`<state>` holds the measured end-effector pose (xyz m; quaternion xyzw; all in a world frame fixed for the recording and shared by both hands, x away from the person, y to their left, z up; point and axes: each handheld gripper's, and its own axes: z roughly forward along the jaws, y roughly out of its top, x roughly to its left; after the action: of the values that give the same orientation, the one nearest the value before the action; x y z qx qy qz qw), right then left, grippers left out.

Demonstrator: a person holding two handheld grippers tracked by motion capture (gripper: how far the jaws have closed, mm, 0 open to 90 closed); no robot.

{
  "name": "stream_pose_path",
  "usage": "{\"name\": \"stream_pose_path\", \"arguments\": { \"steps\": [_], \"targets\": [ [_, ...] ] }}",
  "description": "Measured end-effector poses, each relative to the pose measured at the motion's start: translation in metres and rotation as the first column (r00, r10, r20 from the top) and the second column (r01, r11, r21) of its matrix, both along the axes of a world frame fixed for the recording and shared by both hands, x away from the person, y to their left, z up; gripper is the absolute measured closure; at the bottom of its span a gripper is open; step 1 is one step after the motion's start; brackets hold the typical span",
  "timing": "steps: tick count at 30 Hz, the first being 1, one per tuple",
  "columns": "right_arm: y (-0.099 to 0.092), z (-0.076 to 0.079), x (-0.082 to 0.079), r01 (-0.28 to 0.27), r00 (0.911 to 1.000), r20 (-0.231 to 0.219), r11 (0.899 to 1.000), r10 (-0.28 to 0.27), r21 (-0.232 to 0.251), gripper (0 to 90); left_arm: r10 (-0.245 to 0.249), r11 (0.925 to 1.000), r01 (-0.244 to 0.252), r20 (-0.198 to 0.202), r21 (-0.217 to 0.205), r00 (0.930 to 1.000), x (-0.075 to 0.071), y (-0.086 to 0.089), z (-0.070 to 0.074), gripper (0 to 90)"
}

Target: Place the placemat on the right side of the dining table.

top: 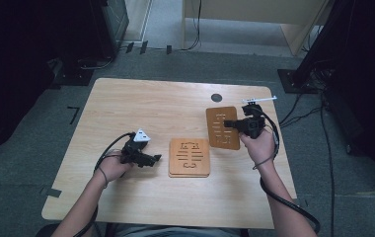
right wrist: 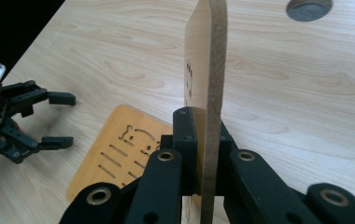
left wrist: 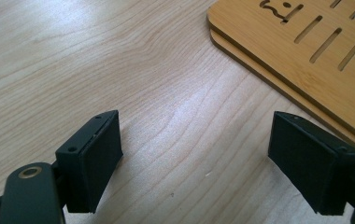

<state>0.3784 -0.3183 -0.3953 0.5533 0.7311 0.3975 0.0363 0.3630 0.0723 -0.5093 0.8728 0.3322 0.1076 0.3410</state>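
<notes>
While the right gripper [right wrist: 202,154] clamps one wooden board [top: 222,127] on edge, raised right of the stack [top: 189,157], the lift is done; placement remains. Left gripper [top: 155,158] rests left of the stack, jaws apart, empty.

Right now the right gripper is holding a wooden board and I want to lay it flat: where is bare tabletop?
The far left of the table is bare, from its far edge to the left gripper. The near strip in front of the stacked boards is free too. It is crowded between that stack and the right gripper, which clamps the held board.
</notes>
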Motion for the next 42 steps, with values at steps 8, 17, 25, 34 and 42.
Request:
{"name": "stream_pose_path", "arguments": {
  "steps": [8, 17, 25, 34, 42],
  "targets": [
    [-0.012, 0.003, -0.001, 0.038, 0.9992, 0.009, 0.999, -0.038, -0.022, 87.5, -0.01, 0.9999, 0.009, 0.015, 0.009, 0.9998, 0.0, 0.0, -0.001, 16.3],
    [-0.023, 0.002, 0.0, 0.073, 0.9973, 0.006, 0.996, -0.073, -0.041, 87.5, -0.012, 0.9997, 0.012, 0.025, 0.019, 0.9996, 0.0, 0.0, -0.001, 16.3],
    [-0.035, 0.003, 0.0, 0.104, 0.9946, 0.002, 0.993, -0.104, -0.053, 87.6, -0.014, 0.9996, 0.014, 0.029, 0.023, 0.9995, 0.001, 0.0, -0.002, 15.6],
    [-0.046, 0.003, -0.001, 0.134, 0.9908, -0.005, 0.987, -0.135, -0.086, 87.5, -0.01, 0.9997, 0.01, 0.022, 0.023, 0.9997, 0.002, -0.001, -0.001, 15.2],
    [-0.058, 0.002, -0.002, 0.162, 0.9854, -0.034, 0.98, -0.167, -0.117, 87.6, -0.012, 0.9997, 0.011, 0.022, 0.023, 0.9997, 0.003, -0.001, -0.001, 15.1]
  ]
}}
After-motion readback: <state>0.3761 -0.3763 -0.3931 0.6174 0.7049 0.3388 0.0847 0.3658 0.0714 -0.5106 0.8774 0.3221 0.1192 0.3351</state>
